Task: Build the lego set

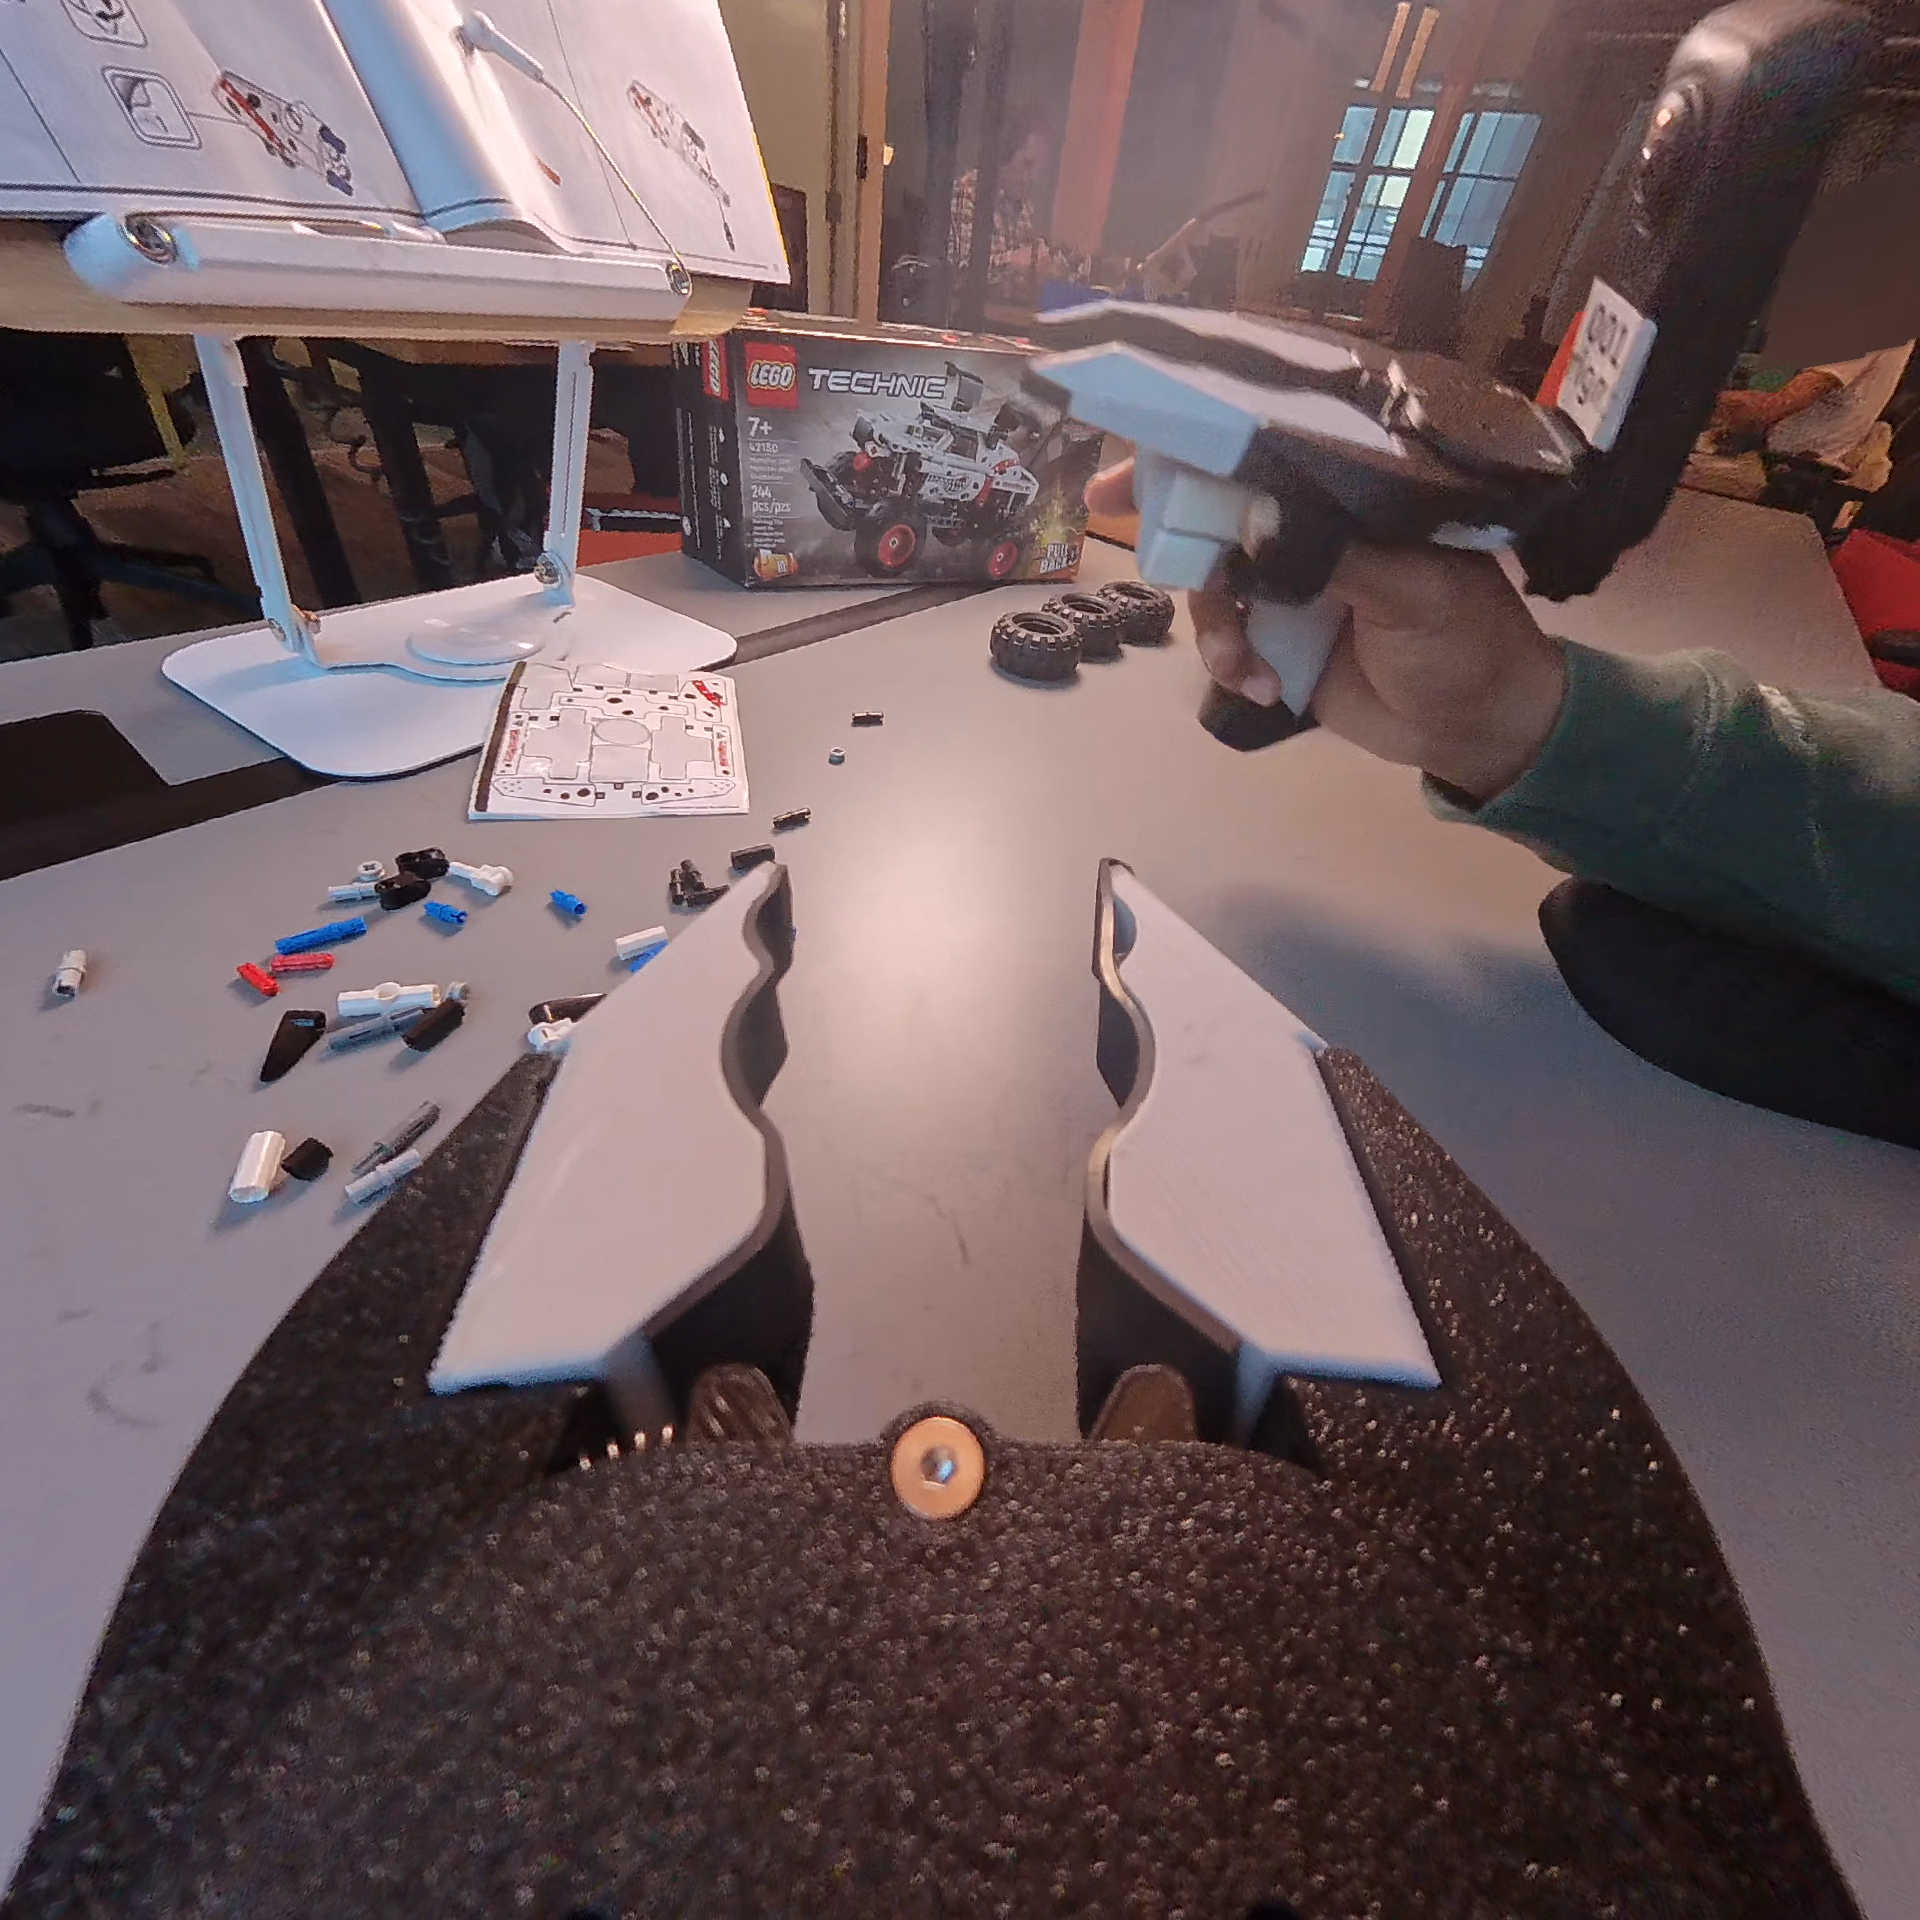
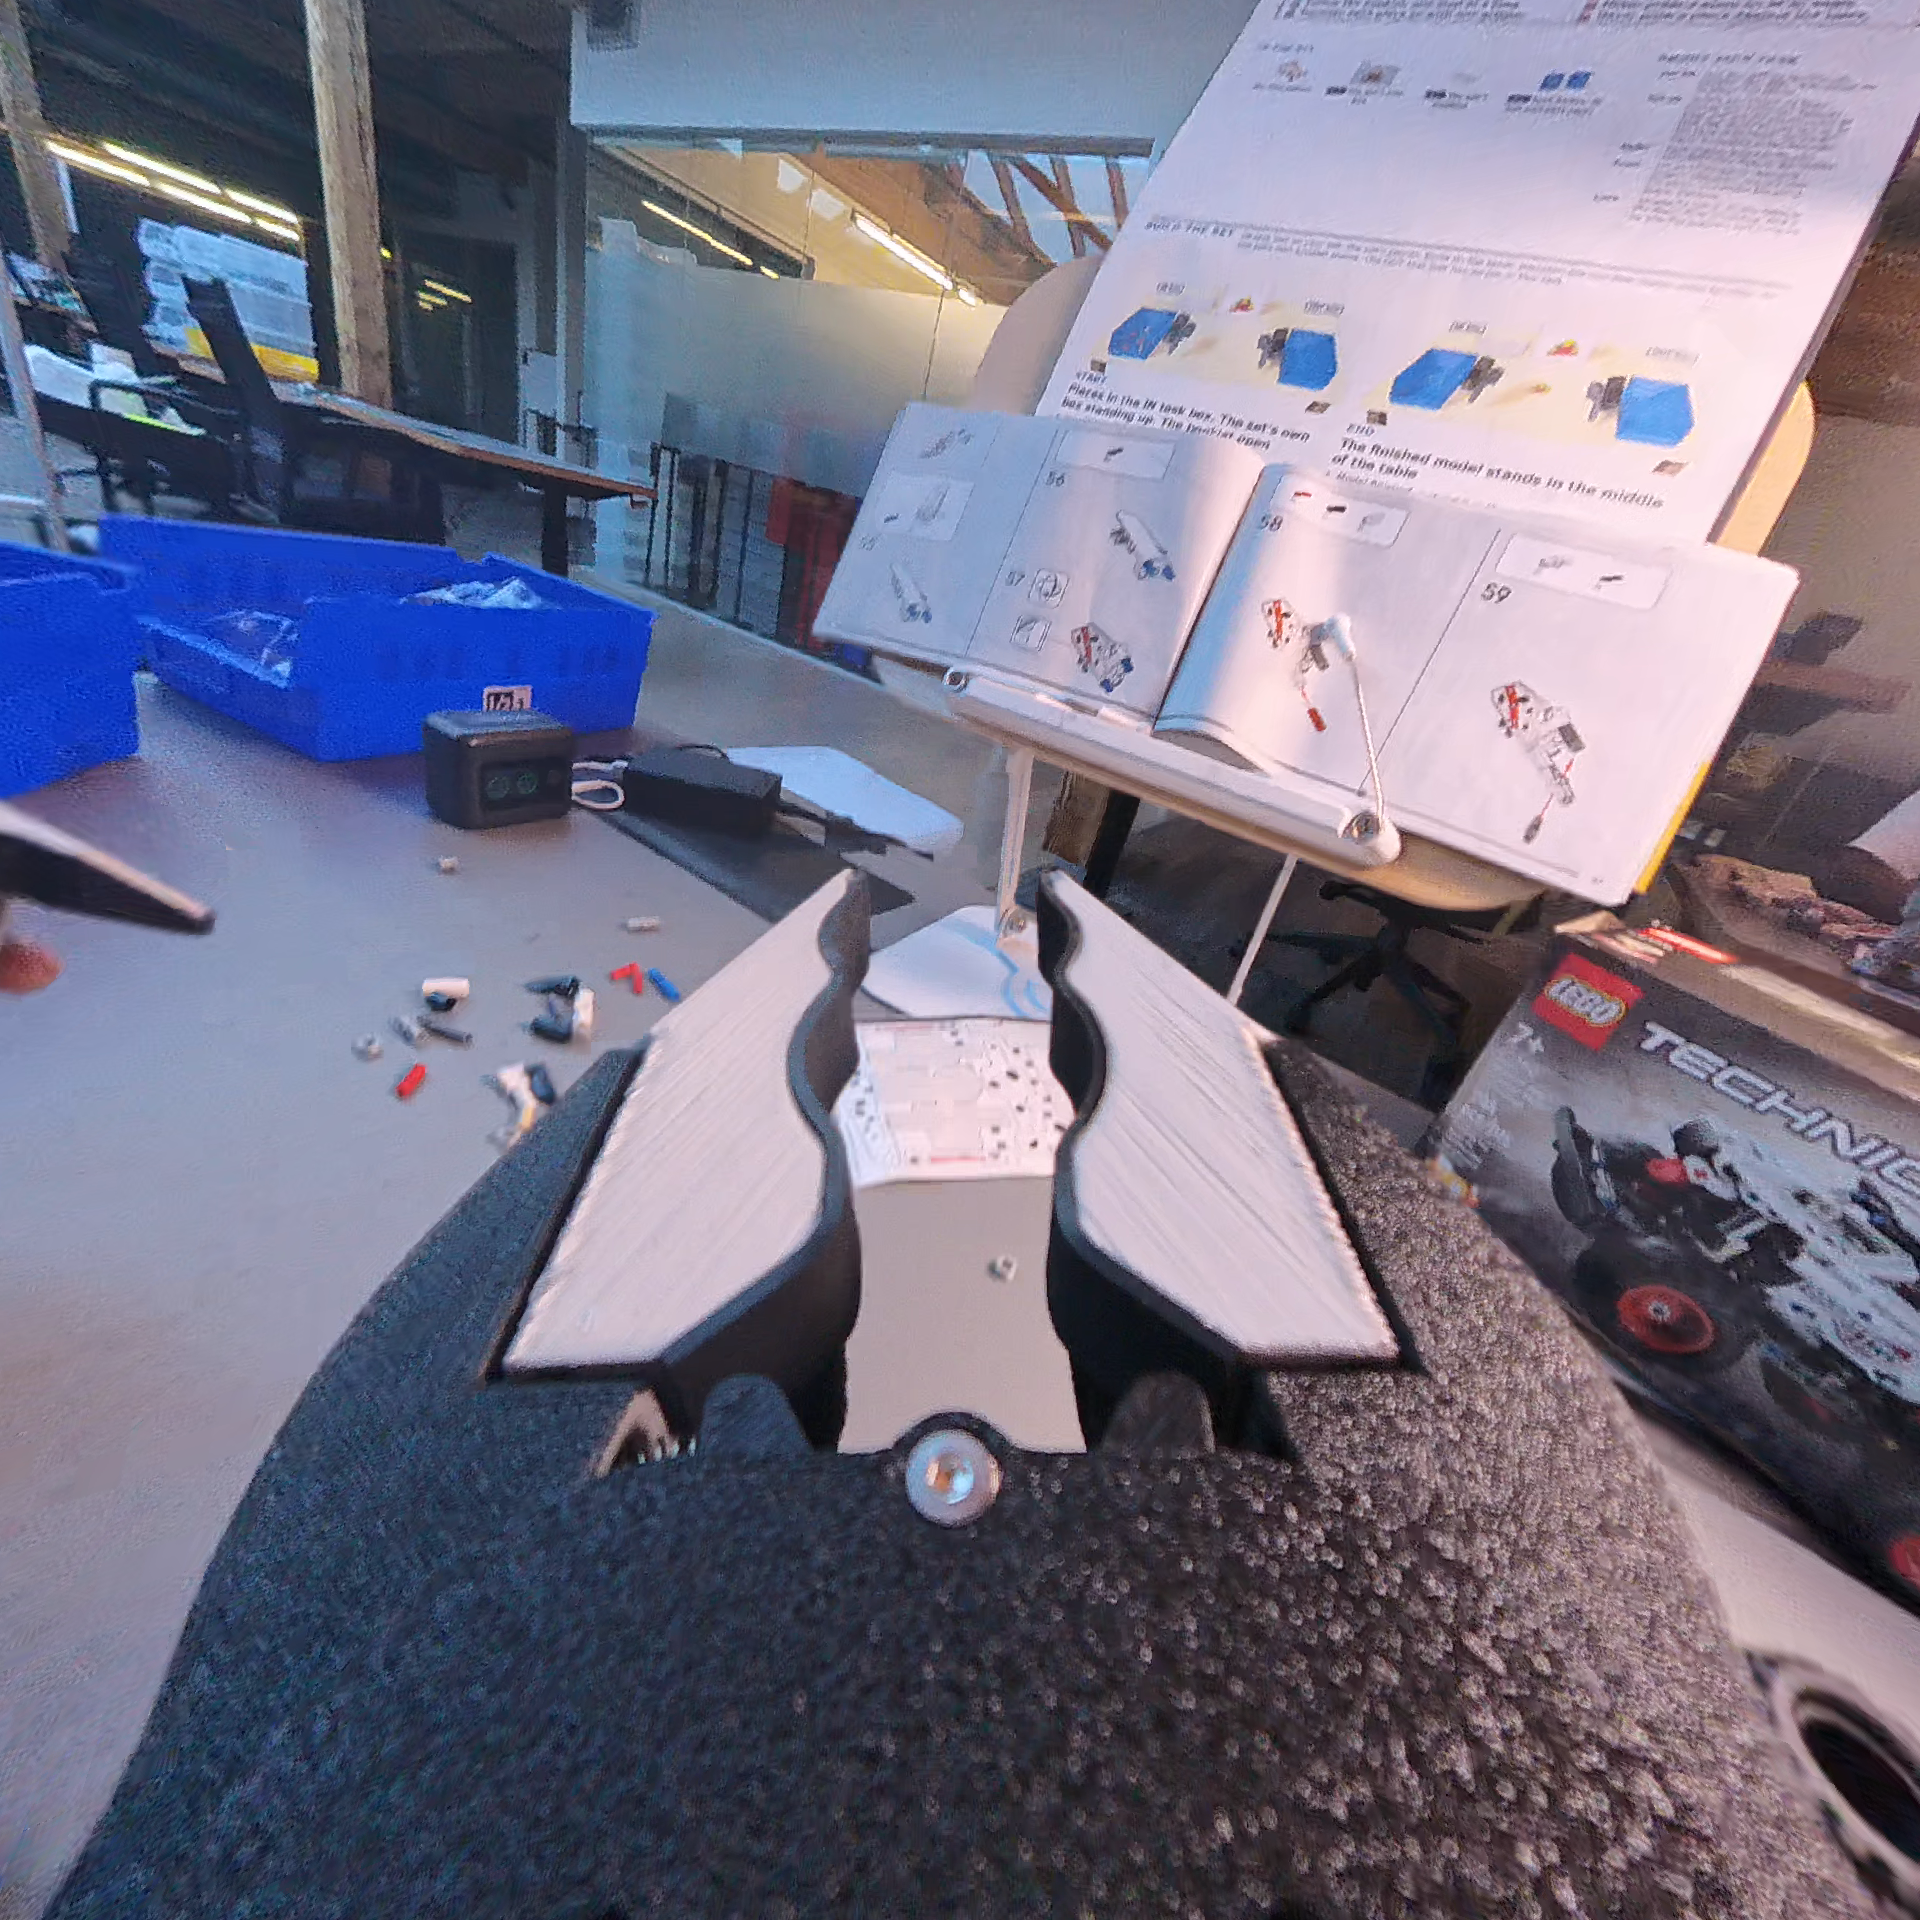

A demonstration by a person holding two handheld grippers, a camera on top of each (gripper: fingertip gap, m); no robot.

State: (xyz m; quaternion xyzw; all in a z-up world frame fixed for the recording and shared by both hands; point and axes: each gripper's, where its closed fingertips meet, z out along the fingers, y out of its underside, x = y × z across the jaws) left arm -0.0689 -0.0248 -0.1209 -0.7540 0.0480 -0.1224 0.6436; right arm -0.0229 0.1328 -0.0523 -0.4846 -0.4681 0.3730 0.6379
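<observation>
My left gripper [image 1: 940, 883] is open and empty, low over the grey table [image 1: 1039, 1039]. Loose Lego pieces [image 1: 395, 987] in black, white, blue and red lie scattered to its left. Three black tyres [image 1: 1081, 623] lie in a row farther back. My right gripper [image 2: 954, 894] is open and empty. A hand holds it raised above the table, at the upper right of the left wrist view [image 1: 1195, 416]. Between its fingers I see the sticker sheet [image 2: 956, 1101] and one small grey piece [image 2: 1003, 1265]. The loose pieces [image 2: 499, 1029] lie to its left.
The open instruction booklet [image 2: 1299, 623] rests on a white stand [image 1: 447, 644]. The Lego box [image 1: 883, 457] stands behind the tyres. The sticker sheet [image 1: 613, 743] lies by the stand's foot. Blue bins [image 2: 384, 644], a black device [image 2: 499, 769] and a power adapter [image 2: 701, 790] sit far left. The left gripper's tips are roughly 20 cm from the right gripper's.
</observation>
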